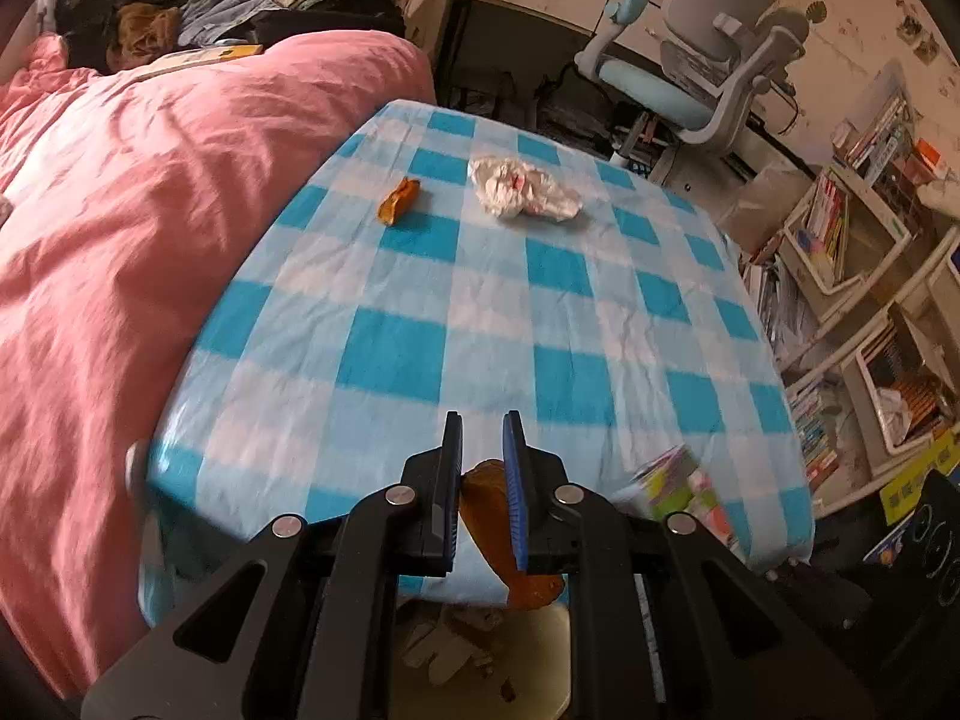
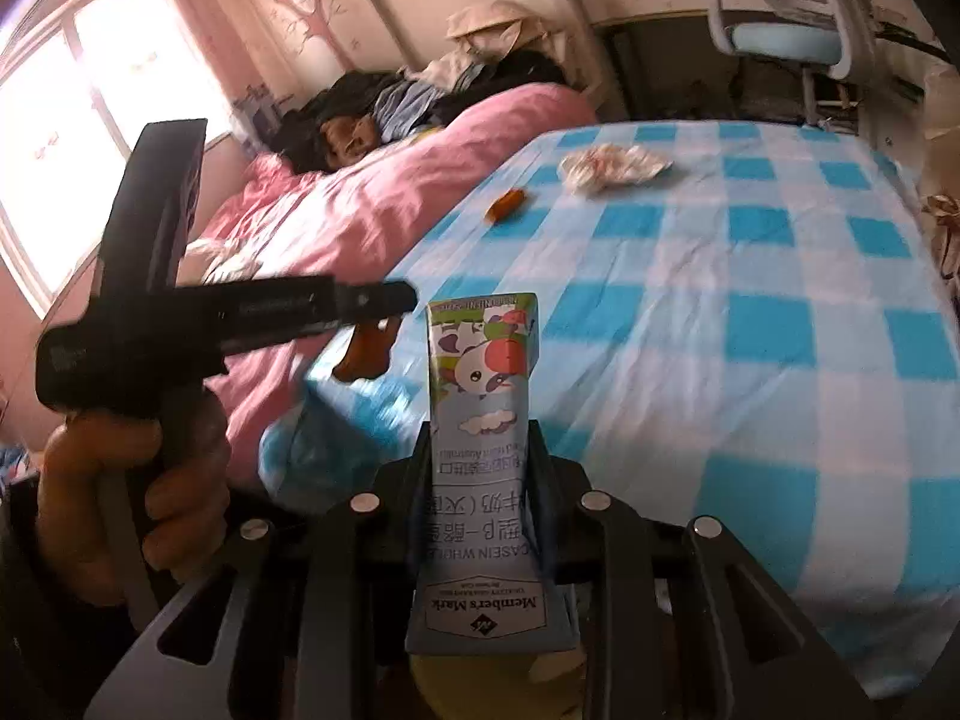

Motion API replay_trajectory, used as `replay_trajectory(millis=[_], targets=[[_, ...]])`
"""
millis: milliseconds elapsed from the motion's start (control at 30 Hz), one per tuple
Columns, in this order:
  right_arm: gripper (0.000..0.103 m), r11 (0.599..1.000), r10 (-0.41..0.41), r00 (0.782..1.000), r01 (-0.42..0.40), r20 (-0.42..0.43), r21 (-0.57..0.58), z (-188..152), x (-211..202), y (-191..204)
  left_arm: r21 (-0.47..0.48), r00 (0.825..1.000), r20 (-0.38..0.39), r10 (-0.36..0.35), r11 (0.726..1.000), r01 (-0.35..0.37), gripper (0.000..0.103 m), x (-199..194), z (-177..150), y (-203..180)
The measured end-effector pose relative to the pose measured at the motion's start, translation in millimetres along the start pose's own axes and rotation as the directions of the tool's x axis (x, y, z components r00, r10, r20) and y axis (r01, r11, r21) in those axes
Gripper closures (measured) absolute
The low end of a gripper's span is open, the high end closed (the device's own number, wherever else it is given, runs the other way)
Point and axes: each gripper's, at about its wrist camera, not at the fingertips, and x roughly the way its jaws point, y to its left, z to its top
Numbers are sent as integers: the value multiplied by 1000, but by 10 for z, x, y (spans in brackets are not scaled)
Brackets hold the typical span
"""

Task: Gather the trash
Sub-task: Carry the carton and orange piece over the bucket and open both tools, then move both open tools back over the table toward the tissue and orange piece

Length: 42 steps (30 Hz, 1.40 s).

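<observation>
My left gripper is shut on an orange-brown peel that hangs between its fingers over the near table edge; it also shows in the right wrist view. My right gripper is shut on a milk carton, held upright above the near table edge; it shows blurred in the left wrist view. On the blue checked tablecloth lie a small orange peel and a crumpled white wrapper at the far end, also in the right wrist view: peel, wrapper.
A yellowish bin with scraps stands below the near table edge. A pink bed borders the table's left. An office chair and desk stand beyond. Book racks line the right.
</observation>
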Motion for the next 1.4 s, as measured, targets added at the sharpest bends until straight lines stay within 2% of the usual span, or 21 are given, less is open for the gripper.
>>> replay_trajectory(millis=[133, 233, 300, 367, 467, 500, 533, 600, 633, 700, 767, 967, 1100, 1200, 1333, 1400], targets=[[73, 1000, 6, 997, -7, -70, -23, -174, 77, 110, 14, 999, -30, 15, 1000, -15, 90, -34, -186, -8], [53, 999, -41, 995, 39, -89, -24, -283, 54, 126, 32, 998, -60, 35, 999, -33, 90, -24, -346, -37], [52, 997, -76, 994, 76, -78, 5, -329, -31, 66, 51, 994, -95, 58, 997, -53, 90, 3, -486, -60], [45, 992, -118, 991, 121, -55, 42, -372, -118, -9, 68, 989, -130, 70, 996, -62, 90, 43, -599, -84], [44, 982, -149, 988, 152, -31, 116, -390, -219, -141, 115, 972, -222, 76, 992, -52, 90, 152, -830, -176], [43, 977, -158, 987, 160, -24, 141, -396, -246, -184, 139, 958, -277, 71, 990, -34, 89, 216, -932, -231], [43, 974, -165, 986, 166, -19, 157, -401, -263, -210, 147, 953, -292, 76, 989, -34, 88, 238, -982, -253], [42, 971, -174, 985, 174, -11, 166, -396, -277, -225, 163, 949, -304, 87, 986, -38, 70, 260, -1023, -280], [42, 970, -179, 984, 178, -4, 164, -394, -288, -221, 168, 951, -294, 93, 985, -44, 66, 246, -1020, -288], [39, 970, -190, 982, 186, 11, 155, -375, -289, -208, 150, 962, -253, 102, 987, -66, 49, 185, -976, -260], [37, 970, -200, 979, 195, 24, 144, -364, -286, -197, 88, 975, -200, 95, 993, -79, 43, 108, -905, -174], [36, 971, -210, 977, 205, 26, 120, -343, -214, -184, -24, 993, -52, 106, 994, -108, 41, -106, -725, -92], [36, 971, -230, 973, 229, 8, 72, -344, -122, -127, -13, 986, 107, 130, 992, -129, 36, -325, -599, -275], [36, 968, -248, 969, 247, 14, 33, -345, -87, -82, -11, 975, 182, 127, 992, -127, 31, -398, -426, -370], [36, 965, -262, 965, 262, 26, -11, -344, -31, -19, -1, 971, 212, 106, 994, -108, 30, -392, -56, -465], [36, 964, -263, 964, 264, 30, -26, -344, -2, 7, -6, 971, 220, 93, 996, -94, 25, -397, 137, -476]])
